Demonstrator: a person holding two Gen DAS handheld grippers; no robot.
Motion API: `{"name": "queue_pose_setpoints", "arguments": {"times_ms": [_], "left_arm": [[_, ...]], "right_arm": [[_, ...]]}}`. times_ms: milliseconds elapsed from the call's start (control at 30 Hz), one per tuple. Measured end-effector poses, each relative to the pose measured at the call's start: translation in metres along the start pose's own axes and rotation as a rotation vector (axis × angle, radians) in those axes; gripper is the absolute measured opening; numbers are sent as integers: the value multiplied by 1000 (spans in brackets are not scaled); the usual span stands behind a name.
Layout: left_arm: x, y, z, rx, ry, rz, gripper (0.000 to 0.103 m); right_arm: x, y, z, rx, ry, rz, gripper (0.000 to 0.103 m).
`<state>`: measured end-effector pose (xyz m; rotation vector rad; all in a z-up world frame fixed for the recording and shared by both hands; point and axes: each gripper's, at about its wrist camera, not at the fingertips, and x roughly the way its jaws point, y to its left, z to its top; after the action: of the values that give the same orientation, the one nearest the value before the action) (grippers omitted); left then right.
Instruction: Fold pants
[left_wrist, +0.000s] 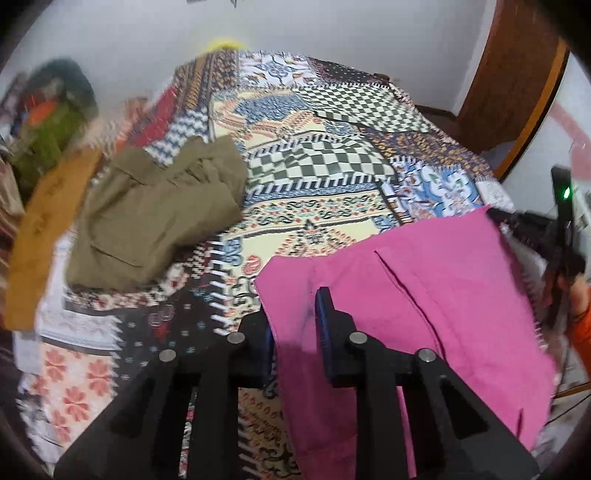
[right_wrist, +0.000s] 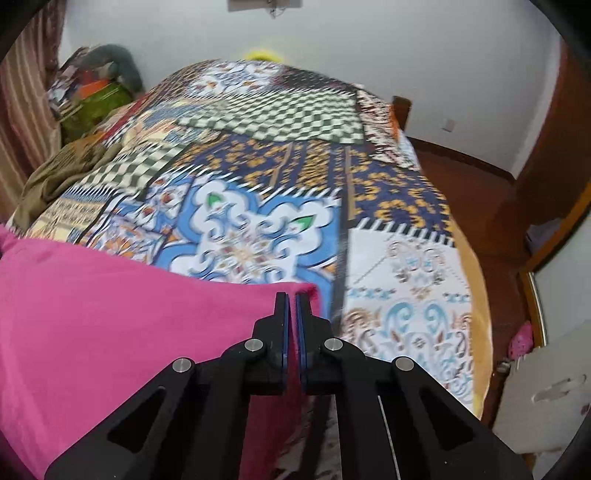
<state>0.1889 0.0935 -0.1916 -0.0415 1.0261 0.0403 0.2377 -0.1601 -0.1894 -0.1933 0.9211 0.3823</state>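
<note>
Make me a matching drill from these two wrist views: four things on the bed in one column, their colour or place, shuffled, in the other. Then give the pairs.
Column one:
1. pink pants
2. olive pants
3. mustard garment
4. bedspread

Column two:
A. bunched heap at the left side of the bed
B. patchwork of checks and floral tiles
C. gripped by both grippers at the near edge
D. flat strip at the far left edge of the left wrist view

Pairs: 1-C, 2-A, 3-D, 4-B
</note>
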Motion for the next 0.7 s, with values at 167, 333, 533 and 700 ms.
{"name": "queue_pose_setpoints", "arguments": {"times_ms": [167,333,533,700], "left_arm": [[4,6,-6,1,9,39,21],[3,9,-4,0,30,10,22],[-15,35,-9,-98,46,-55,31],[-39,44,-2,-118,-13,-55,31]], "right_arm": [[5,-13,0,48,26,16,2],[-1,-4,-1,40,53,78,3],[-17,21,9,18,57,220,25],[-31,59,18,-55,24,315,34]]}}
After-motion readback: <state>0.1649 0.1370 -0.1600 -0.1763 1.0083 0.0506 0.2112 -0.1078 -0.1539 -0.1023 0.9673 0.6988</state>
